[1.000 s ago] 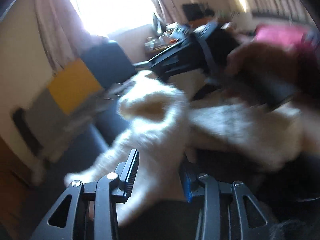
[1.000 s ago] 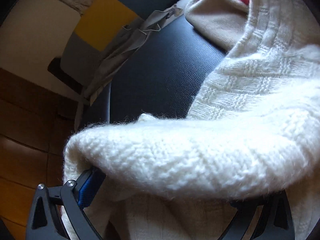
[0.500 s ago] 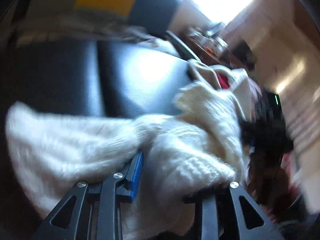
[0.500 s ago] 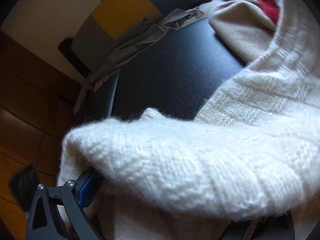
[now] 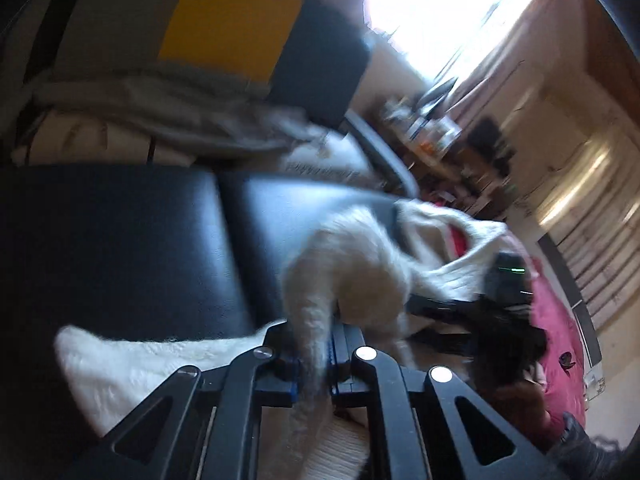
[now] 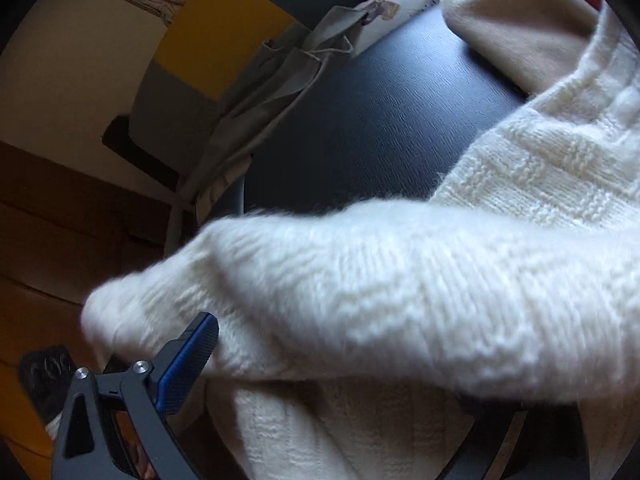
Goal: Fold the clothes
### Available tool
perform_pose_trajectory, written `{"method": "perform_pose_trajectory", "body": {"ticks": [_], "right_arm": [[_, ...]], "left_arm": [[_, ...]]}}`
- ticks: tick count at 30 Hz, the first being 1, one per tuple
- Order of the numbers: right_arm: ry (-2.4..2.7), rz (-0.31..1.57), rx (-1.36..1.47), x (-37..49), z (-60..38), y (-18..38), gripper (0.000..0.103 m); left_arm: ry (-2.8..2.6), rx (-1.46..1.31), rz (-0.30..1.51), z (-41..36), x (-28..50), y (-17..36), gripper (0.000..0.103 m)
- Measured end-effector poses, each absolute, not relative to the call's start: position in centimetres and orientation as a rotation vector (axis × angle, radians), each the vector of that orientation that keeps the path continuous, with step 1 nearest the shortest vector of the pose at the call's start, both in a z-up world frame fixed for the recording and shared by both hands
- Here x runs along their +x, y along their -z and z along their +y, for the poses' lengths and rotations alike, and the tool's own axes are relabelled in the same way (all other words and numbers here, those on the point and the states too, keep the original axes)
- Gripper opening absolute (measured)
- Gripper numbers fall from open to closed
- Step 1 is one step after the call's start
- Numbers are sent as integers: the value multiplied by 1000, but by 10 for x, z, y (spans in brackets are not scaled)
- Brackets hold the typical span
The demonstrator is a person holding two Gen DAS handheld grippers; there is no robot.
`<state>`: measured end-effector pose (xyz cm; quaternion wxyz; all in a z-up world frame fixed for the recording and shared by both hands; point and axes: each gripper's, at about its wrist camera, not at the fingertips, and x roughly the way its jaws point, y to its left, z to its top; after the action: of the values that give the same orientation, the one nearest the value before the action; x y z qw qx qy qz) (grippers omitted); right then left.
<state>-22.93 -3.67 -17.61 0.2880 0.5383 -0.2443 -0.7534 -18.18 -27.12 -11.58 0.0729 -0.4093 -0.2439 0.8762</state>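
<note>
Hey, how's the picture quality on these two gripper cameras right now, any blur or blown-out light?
Left wrist view: motion blur throughout, the white sweater smeared, the window blown out to pure white, the left gripper fairly crisp. Right wrist view: mostly sharp, knit texture clear on the sweater's upper right, slight blur on the fold by the right gripper; fisheye bending and dark corners in both.

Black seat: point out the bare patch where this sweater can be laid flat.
Bare black seat lies between the grey cloth, the beige garment and the white sweater. The side with the beige garment and the sweater's body is crowded.
</note>
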Motion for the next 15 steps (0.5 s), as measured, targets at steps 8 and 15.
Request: {"method": "perform_pose_trajectory", "body": {"ticks": [8, 15], "right_arm": [[2046, -626, 1167, -222, -41, 183, 103], [2000, -636, 1148, -222, -20, 180, 103]], "left_arm": [[-2685, -1309, -1060, -345, -201, 141, 22], [-2773, -1134, -931, -319, -125, 102, 30]]}}
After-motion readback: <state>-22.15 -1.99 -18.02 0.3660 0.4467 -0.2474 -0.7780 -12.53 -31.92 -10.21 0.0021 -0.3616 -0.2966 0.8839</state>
